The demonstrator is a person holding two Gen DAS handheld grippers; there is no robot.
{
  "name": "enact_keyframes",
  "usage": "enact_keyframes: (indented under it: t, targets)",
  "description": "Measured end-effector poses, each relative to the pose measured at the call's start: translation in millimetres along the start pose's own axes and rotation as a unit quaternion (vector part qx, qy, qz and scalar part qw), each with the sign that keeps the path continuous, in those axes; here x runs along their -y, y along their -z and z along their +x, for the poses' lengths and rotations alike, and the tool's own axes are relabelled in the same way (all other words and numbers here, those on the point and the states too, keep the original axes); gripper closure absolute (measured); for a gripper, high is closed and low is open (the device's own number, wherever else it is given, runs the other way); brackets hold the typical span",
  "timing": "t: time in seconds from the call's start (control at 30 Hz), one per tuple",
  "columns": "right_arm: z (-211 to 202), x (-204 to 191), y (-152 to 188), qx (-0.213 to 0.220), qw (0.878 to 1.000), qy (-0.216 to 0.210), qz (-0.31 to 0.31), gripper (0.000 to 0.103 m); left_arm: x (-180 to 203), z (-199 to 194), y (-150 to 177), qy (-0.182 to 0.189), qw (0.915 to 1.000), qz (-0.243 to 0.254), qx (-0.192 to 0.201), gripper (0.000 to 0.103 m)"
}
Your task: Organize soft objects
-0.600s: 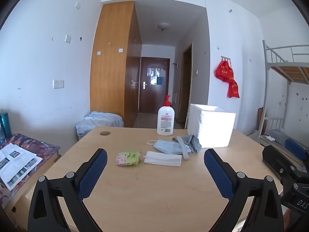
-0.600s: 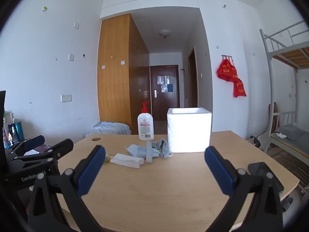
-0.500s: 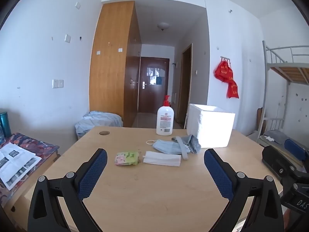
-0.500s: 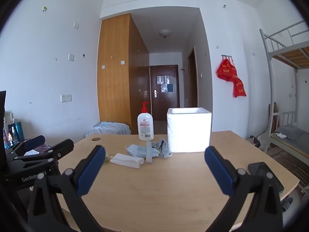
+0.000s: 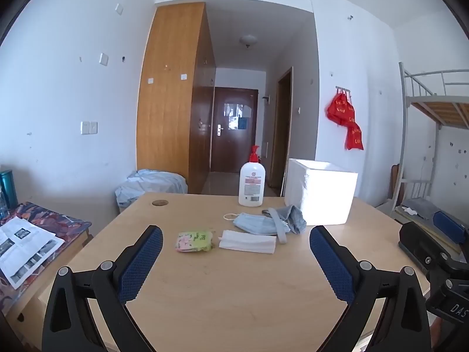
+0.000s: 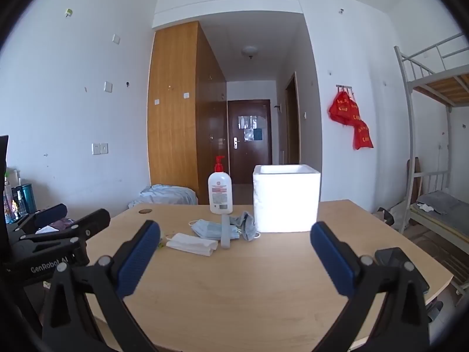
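On the wooden table (image 5: 234, 293) lie a green-and-pink packet (image 5: 194, 241), a folded white tissue (image 5: 247, 241) (image 6: 192, 244), a light blue face mask (image 5: 258, 224) (image 6: 209, 228) and a crumpled grey cloth (image 5: 294, 218) (image 6: 247, 225). A white foam box (image 5: 321, 195) (image 6: 285, 198) stands behind them, open at the top. My left gripper (image 5: 236, 252) is open over the near table, short of the packet and tissue. My right gripper (image 6: 236, 248) is open too, nothing between its fingers, well short of the box.
A white pump bottle with a red top (image 5: 252, 182) (image 6: 219, 190) stands beside the box. A dark phone (image 6: 401, 267) lies at the table's right edge. A low side table with papers (image 5: 23, 246) is at the left, a bunk bed (image 6: 433, 135) at the right.
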State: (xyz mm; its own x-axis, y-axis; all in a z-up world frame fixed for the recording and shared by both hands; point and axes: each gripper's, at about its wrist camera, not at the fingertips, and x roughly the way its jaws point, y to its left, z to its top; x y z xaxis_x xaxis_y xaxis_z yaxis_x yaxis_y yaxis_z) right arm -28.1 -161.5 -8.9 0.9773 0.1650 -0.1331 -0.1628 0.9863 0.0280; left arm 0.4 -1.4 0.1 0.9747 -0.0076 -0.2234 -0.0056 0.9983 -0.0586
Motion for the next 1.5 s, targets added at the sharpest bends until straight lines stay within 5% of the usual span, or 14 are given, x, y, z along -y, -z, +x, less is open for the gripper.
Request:
enact_keyframes:
  t: [1.5]
  targets:
    - [1.3,2.4,0.8,0.0,1.0,0.002,0.001,0.0,-4.4,1.2,-0.7,0.004,1.0,-0.003,-0.008,0.003]
